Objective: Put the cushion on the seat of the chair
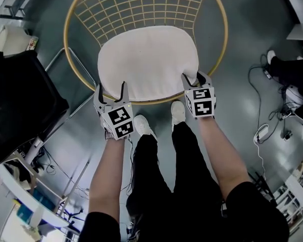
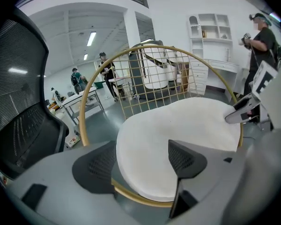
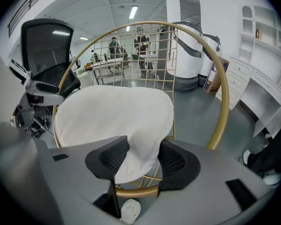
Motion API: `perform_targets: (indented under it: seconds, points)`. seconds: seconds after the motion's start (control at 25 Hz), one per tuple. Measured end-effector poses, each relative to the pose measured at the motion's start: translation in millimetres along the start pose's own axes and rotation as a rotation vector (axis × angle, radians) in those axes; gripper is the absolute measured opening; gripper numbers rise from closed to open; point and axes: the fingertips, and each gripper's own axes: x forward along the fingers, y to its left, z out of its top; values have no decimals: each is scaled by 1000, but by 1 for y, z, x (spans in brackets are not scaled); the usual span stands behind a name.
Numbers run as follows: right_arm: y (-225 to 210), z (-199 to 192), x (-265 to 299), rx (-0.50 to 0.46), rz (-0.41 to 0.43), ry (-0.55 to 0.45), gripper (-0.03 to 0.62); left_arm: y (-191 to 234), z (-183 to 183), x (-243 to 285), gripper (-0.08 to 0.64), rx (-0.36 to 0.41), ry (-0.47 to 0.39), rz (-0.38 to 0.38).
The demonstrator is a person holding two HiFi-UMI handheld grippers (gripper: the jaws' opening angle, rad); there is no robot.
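The white cushion (image 1: 147,59) lies on the seat of a round gold wire chair (image 1: 69,19). My left gripper (image 1: 112,87) hangs at the cushion's near left edge, open, its jaws wide apart. In the left gripper view the cushion (image 2: 178,139) and the gold rim (image 2: 84,111) show beyond the gripper (image 2: 140,161), with nothing gripped. My right gripper (image 1: 193,77) is at the near right edge. In the right gripper view the cushion's (image 3: 112,116) drooping corner lies between that gripper's (image 3: 140,161) parted pads, over the rim (image 3: 222,102).
A black office chair (image 1: 20,100) stands close on the left. The person's legs and white shoes (image 1: 141,125) are just before the chair. Cables (image 1: 265,130) and another person (image 1: 293,69) are at the right. White shelves (image 2: 210,36) line the far wall.
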Motion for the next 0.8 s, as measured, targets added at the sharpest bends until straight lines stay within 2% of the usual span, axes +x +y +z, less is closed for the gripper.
perform_targets:
  seconds: [0.04, 0.08, 0.12, 0.16, 0.32, 0.36, 0.44, 0.48, 0.56, 0.72, 0.8]
  points:
    - [0, -4, 2, 5, -4, 7, 228, -4, 1, -3, 362, 0, -10, -11]
    - [1, -8, 5, 7, -7, 10, 351, -8, 1, -6, 359, -2, -18, -23]
    - [1, -9, 6, 3, -9, 8, 505, -11, 2, -9, 353, -4, -26, -35]
    - [2, -5, 3, -4, -9, 1, 465, -13, 8, -15, 343, -6, -35, -45]
    - [16, 39, -30, -32, 40, -69, 427, -5, 47, -52, 212, -19, -83, -63]
    - [23, 50, -39, -39, 72, -93, 338, -4, 52, -60, 152, -25, -91, -68]
    - [43, 70, -61, -43, 171, -154, 88, -2, 62, -77, 103, -40, -106, -86]
    - [55, 81, -74, -35, 228, -186, 12, -1, 68, -87, 59, -48, -118, -99]
    - [75, 103, -104, -22, 311, -237, 12, 1, 83, -111, 24, -61, -150, -131]
    - [102, 155, -162, -8, 407, -285, 12, 4, 123, -161, 18, -91, -202, -230]
    - [111, 187, -191, 8, 462, -320, 12, 9, 150, -183, 18, -92, -234, -253]
